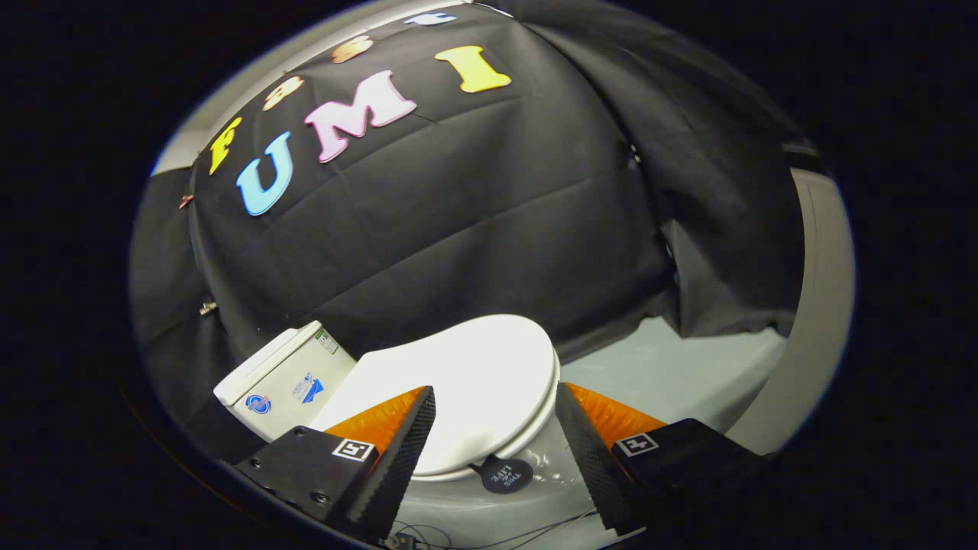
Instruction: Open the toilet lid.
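A white toilet stands just ahead of my fingers, its lid (466, 382) down flat on the bowl. The cistern (283, 382) rises behind it, to the left, with small stickers on its side. A round dark tab (506, 475) hangs from the lid's front edge, over the bowl's rim (550, 466). My gripper (495, 416) is open, one finger to each side of the lid's front part, neither one touching it. Nothing is held between the fingers.
Black cloth forms the booth's wall behind the toilet. A pale floor (672, 367) spreads to the right of the bowl, bounded by a light curved edge (817, 328). Thin wires (489, 535) lie low in front of the bowl.
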The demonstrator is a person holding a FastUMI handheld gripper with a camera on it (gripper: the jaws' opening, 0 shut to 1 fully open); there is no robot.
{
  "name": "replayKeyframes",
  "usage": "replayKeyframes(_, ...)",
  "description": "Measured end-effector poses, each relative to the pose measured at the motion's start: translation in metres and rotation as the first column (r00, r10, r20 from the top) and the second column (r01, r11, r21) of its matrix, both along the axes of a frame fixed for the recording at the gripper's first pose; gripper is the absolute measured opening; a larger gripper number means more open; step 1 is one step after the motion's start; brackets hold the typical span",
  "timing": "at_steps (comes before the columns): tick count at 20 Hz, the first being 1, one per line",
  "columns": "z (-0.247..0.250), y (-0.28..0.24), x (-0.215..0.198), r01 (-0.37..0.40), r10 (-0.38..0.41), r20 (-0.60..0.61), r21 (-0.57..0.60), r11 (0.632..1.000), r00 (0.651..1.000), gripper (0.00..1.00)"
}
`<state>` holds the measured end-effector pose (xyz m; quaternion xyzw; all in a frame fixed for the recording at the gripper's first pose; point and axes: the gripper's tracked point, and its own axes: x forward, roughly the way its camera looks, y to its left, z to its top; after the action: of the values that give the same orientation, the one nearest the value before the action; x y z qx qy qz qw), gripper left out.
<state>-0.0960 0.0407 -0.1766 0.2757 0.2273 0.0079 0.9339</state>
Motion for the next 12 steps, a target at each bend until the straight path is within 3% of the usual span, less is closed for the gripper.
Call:
replayKeyframes(3, -0.032, 0.005, -0.008, 0.026, -0.007, -0.115, 0.162, 0.986, 0.993, 0.98)
replayKeyframes(7, -0.051, 0.016, -0.026, 0.107, -0.02, -0.222, 0.385, 0.917, 0.975, 0.96)
replayKeyframes(9, -0.053, 0.018, -0.026, 0.147, -0.04, -0.241, 0.443, 0.884, 0.97, 0.77)
replayKeyframes(12, -0.061, 0.034, -0.031, 0.135, 0.005, -0.272, 0.492, 0.86, 0.962, 0.74)
